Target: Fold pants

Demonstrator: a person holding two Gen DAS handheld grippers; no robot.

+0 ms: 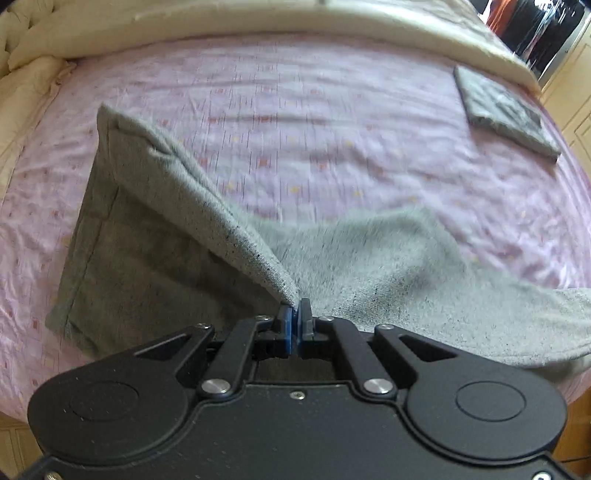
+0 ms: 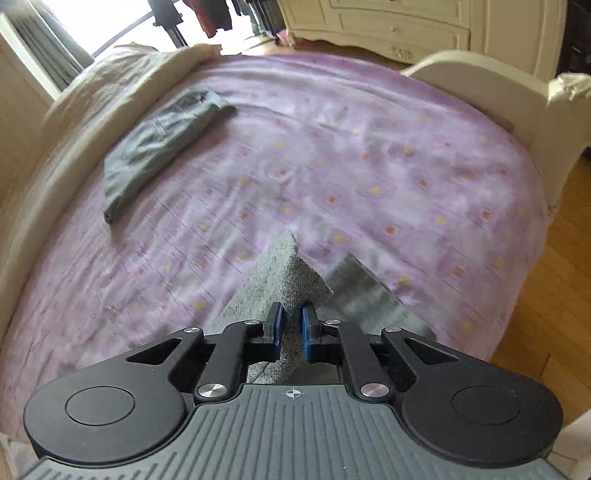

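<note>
Light grey pants (image 1: 155, 236) lie spread on the pink bedsheet (image 1: 295, 122), one end flat at the left. My left gripper (image 1: 295, 312) is shut on a fold of the pants, and the cloth rises from the bed in a taut ridge to its blue pads. In the right wrist view, my right gripper (image 2: 293, 317) is shut on a thicker bunch of the same grey pants (image 2: 295, 277), lifted off the sheet, with cloth filling the gap between its fingers. A darker strip of the fabric hangs to the right of it.
A folded grey garment (image 1: 506, 114) lies near the far right of the bed, also seen as the folded garment (image 2: 159, 144) at upper left. A cream quilt (image 1: 258, 26) runs along the far edge. A cream footboard (image 2: 498, 85) and wooden floor (image 2: 554, 277) border the bed.
</note>
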